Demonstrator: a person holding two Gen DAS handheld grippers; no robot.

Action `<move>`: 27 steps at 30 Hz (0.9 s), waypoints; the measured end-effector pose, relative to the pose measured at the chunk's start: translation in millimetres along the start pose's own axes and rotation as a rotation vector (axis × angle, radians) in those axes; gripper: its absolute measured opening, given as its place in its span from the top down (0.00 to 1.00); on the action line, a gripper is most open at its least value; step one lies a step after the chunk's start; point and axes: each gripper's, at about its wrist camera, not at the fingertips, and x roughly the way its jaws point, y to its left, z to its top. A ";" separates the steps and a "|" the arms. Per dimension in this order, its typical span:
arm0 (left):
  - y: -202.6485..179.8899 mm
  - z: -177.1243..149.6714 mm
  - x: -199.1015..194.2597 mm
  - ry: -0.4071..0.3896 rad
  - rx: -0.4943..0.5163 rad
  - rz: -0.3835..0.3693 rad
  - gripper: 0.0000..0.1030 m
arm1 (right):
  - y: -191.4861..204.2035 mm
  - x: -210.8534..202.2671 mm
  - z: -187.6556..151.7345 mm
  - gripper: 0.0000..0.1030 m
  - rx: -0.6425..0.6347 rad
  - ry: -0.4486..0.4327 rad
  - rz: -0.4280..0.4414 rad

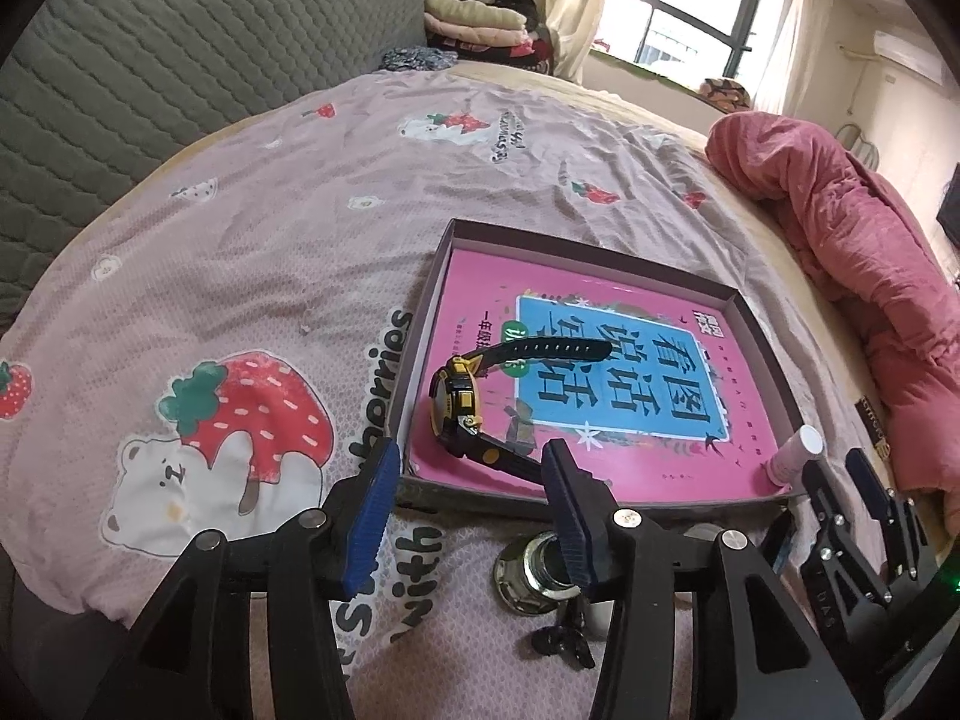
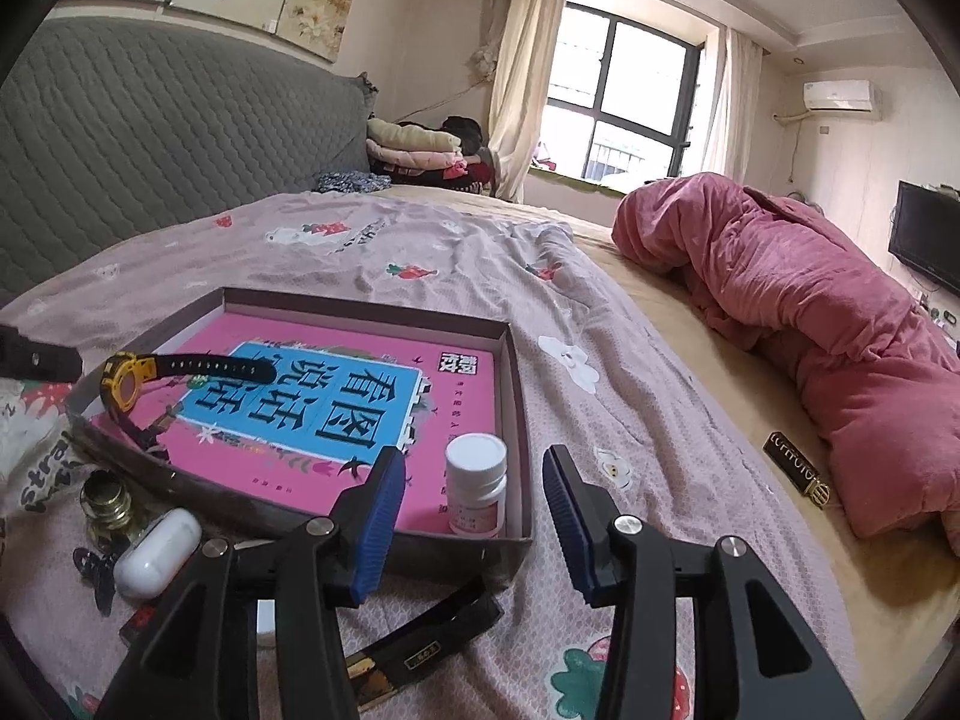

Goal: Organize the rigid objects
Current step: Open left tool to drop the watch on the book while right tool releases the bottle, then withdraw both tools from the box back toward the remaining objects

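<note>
Both tools, left tool (image 1: 471, 519) and right tool (image 2: 474, 525), hang half-open and empty near the tray (image 1: 606, 495); watch (image 1: 459, 402) and pill bottle (image 2: 477, 483) already rest inside, seemingly sorted.

A shallow tray (image 2: 516, 360) lies on the bed (image 2: 660, 420), with a book (image 2: 336, 384) flat inside it covering most of its floor. A watch (image 1: 459, 399) rests on the book at the tray's left near corner, one strap reaching over the book. A small bottle (image 2: 476, 483) stands upright in the tray's right near corner, just beside the book's edge. In front of the tray, on the bedspread, a metal fitting (image 2: 108, 504) sits left, an earbud case (image 2: 157, 552) just beside it, and a flat dark case (image 2: 420, 636) further right. A rolled quilt (image 2: 810, 312) lies along the bed's right side, a headboard (image 2: 150, 138) to the left, folded clothes (image 2: 414, 144) behind.
</note>
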 end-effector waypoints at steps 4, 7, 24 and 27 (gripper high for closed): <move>-1.1 -2.8 -6.8 -0.008 0.011 -0.009 0.48 | 3.5 -7.2 0.6 0.54 -0.002 0.006 -0.006; -2.1 -4.5 -11.1 -0.015 0.016 -0.015 0.44 | 0.7 -16.6 2.1 0.53 0.025 0.009 0.005; -1.9 -8.1 -30.8 -0.040 0.034 -0.050 0.43 | -17.2 -46.9 4.6 0.53 0.109 0.025 0.016; -1.9 -10.1 -32.8 -0.046 0.049 -0.042 0.43 | -16.3 -51.2 5.0 0.53 0.109 0.026 0.023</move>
